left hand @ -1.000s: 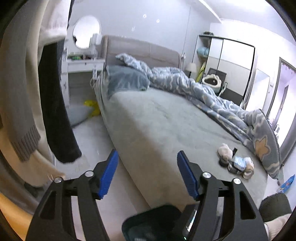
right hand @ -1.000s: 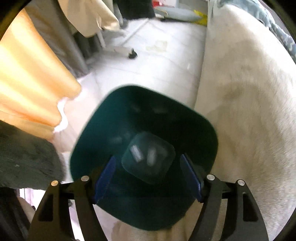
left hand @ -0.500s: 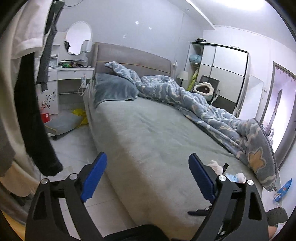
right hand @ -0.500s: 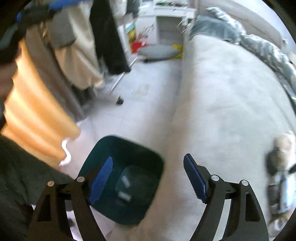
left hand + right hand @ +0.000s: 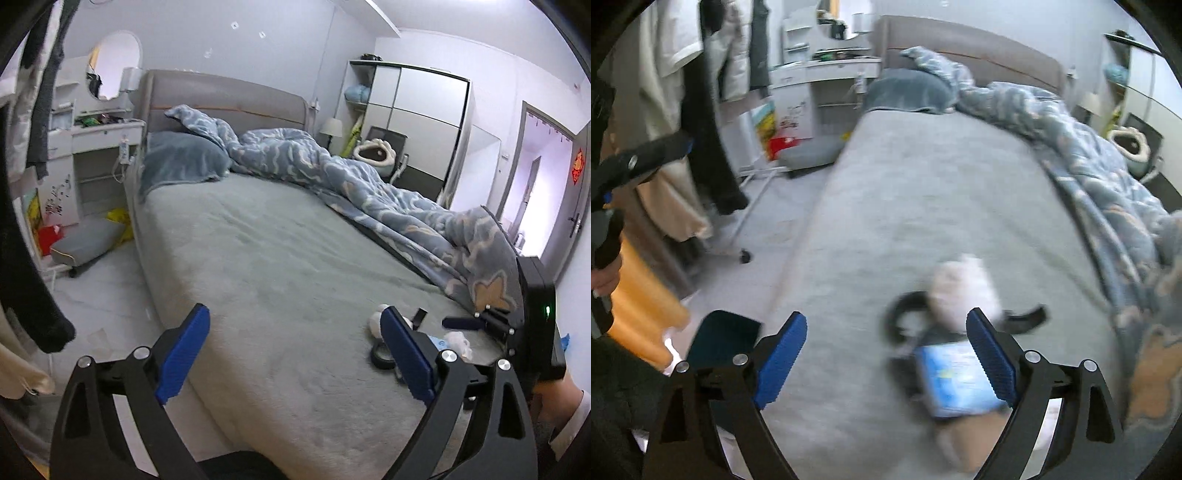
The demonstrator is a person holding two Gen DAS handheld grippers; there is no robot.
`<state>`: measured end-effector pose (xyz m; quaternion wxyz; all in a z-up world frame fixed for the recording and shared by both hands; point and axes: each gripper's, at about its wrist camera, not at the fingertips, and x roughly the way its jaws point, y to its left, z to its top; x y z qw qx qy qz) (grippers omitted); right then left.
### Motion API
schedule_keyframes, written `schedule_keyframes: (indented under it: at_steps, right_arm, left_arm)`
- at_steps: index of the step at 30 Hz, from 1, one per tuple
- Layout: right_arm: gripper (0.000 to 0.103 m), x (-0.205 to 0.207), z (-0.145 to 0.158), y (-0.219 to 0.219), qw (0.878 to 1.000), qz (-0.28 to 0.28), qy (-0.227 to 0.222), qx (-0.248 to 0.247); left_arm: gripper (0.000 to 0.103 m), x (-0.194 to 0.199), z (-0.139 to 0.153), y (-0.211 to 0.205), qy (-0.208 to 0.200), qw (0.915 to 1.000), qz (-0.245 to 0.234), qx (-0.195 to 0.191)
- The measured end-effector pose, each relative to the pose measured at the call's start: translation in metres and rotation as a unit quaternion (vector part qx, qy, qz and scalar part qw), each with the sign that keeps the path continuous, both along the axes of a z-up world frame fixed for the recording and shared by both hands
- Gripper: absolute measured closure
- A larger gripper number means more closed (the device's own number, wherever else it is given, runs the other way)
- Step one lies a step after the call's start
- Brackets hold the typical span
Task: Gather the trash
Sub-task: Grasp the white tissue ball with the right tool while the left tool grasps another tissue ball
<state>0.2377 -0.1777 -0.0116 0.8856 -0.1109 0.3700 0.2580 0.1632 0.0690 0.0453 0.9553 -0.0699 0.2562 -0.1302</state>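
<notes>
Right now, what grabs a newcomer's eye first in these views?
The trash pile near the foot of the grey bed: white wads, a black tape ring, a blue packet. The right hand-held gripper hangs open above it. Along the bed's far side sprawls a rumpled blue duvet.

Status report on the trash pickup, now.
Left gripper and right gripper both open, jaws just widened, nothing between them. Trash pile on the bed. Bin on the floor beside it. Nothing in the way.
</notes>
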Motion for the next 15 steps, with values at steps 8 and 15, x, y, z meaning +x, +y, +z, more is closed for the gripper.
schedule_keyframes:
  at_steps: [8, 15]
  right_arm:
    - [0.014, 0.018, -0.004, -0.06, 0.999, -0.041, 0.01, 0.028]
    - [0.014, 0.032, -0.017, -0.098, 0.997, -0.061, 0.032, 0.027]
  left_arm:
    - [0.008, 0.022, -0.007, -0.039, 0.023, 0.999, -0.037, 0.014]
    - [0.008, 0.041, -0.016, -0.067, 0.044, 0.9971, -0.063, 0.002]
